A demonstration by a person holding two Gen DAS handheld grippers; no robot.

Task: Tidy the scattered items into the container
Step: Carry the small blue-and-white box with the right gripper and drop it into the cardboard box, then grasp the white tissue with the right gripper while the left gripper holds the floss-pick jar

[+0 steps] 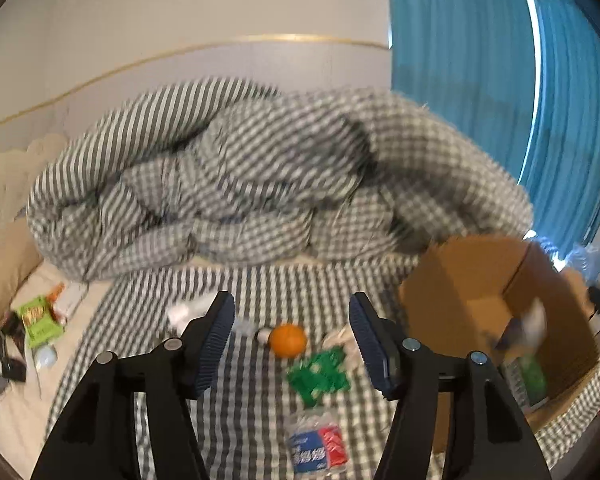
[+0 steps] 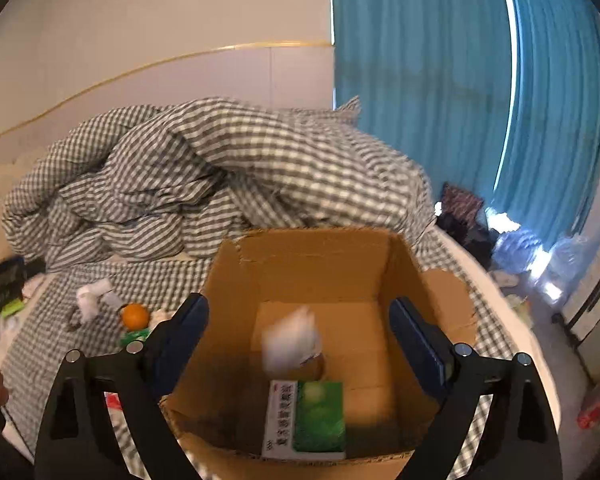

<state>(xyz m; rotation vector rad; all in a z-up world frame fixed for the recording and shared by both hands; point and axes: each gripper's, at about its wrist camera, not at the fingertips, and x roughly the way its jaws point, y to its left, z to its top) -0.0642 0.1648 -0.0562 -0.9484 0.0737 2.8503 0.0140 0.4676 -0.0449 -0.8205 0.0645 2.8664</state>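
An open cardboard box [image 2: 312, 264] stands on the checked bed sheet; it also shows in the left wrist view [image 1: 460, 280]. Inside it lie a green and white carton [image 2: 308, 420] and a blurred white packet [image 2: 292, 340] that is apart from the jaws. My right gripper [image 2: 300, 332] is open and empty above the box. My left gripper [image 1: 292, 340] is open and empty above the sheet. Between its fingers lie an orange [image 1: 287, 340], a green packet [image 1: 320, 376] and a blue and red tissue pack [image 1: 316, 444]. A crumpled white tissue [image 1: 184, 312] lies to the left.
A bunched checked duvet [image 1: 240, 180] fills the back of the bed. Green snack packets [image 1: 40, 320] and dark items lie at the far left on the cream sheet. A blue curtain [image 2: 440, 100] hangs at the right, with clutter on the floor [image 2: 520, 260] below it.
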